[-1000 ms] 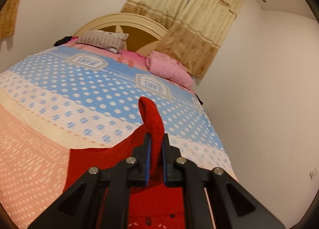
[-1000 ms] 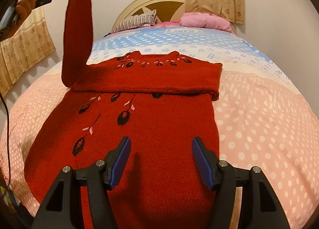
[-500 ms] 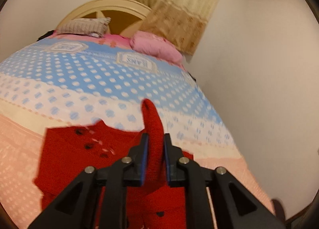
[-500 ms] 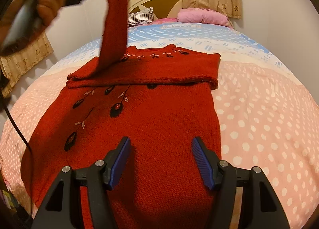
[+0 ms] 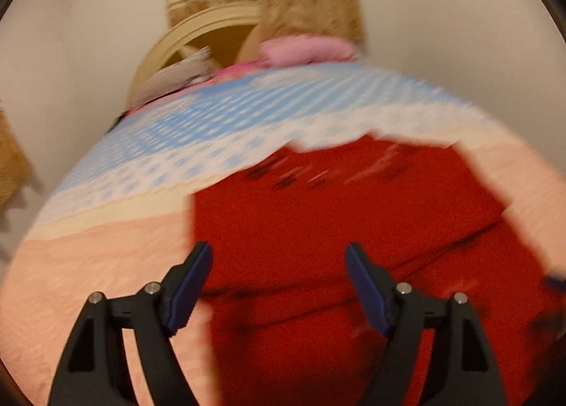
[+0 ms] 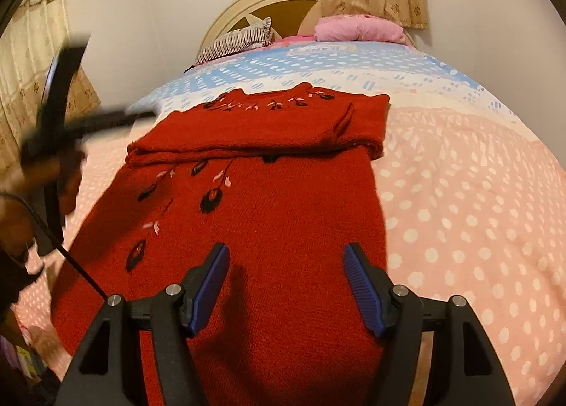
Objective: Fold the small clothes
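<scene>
A red knitted sweater point(image 6: 269, 215) with dark and pink embroidered flowers lies flat on the bed, neck end far from me. Both sleeves point(image 6: 254, 126) lie folded across the chest. It also shows, blurred, in the left wrist view point(image 5: 318, 229). My left gripper point(image 5: 279, 282) is open and empty above the sweater's left side. It appears blurred at the left of the right wrist view point(image 6: 67, 116). My right gripper point(image 6: 286, 282) is open and empty over the sweater's lower part.
The bed cover point(image 6: 477, 193) is pink with white dots near me and blue further away. A striped pillow point(image 6: 237, 41) and a pink pillow point(image 6: 357, 29) lie at the headboard. Walls and curtains stand close to the left and behind. A black cable point(image 6: 67, 254) hangs at the left.
My left gripper carried the left sleeve across the chest, let it go and opened. It has drawn back to the left. My right gripper has stayed open and almost still.
</scene>
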A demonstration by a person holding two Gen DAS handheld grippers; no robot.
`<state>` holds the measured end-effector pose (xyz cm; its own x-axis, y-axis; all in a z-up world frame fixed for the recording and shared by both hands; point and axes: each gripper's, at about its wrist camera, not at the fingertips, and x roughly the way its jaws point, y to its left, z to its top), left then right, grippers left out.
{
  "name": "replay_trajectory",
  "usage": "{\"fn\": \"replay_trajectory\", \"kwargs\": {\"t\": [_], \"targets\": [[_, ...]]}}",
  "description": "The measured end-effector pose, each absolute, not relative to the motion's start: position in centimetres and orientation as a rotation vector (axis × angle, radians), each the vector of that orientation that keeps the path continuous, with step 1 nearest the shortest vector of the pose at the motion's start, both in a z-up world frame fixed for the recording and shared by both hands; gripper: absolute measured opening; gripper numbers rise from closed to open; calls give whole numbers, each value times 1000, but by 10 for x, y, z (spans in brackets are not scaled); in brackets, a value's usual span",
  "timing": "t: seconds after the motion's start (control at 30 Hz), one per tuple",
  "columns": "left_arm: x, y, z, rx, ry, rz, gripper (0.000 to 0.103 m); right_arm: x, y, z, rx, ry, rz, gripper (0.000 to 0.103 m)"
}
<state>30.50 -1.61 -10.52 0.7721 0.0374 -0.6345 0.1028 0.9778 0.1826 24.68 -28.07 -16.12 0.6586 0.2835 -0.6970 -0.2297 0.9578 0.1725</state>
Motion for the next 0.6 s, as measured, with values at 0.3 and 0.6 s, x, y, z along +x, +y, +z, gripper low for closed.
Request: {"fn": "replay_trajectory", "kwargs": {"t": [0.3, 0.6], "targets": [[334, 58, -149, 8, 847, 61, 87, 329, -307, -118, 228, 857, 251, 50], [338, 84, -166, -150, 897, 58, 102, 397, -277, -162, 159, 1020, 210, 12]]}}
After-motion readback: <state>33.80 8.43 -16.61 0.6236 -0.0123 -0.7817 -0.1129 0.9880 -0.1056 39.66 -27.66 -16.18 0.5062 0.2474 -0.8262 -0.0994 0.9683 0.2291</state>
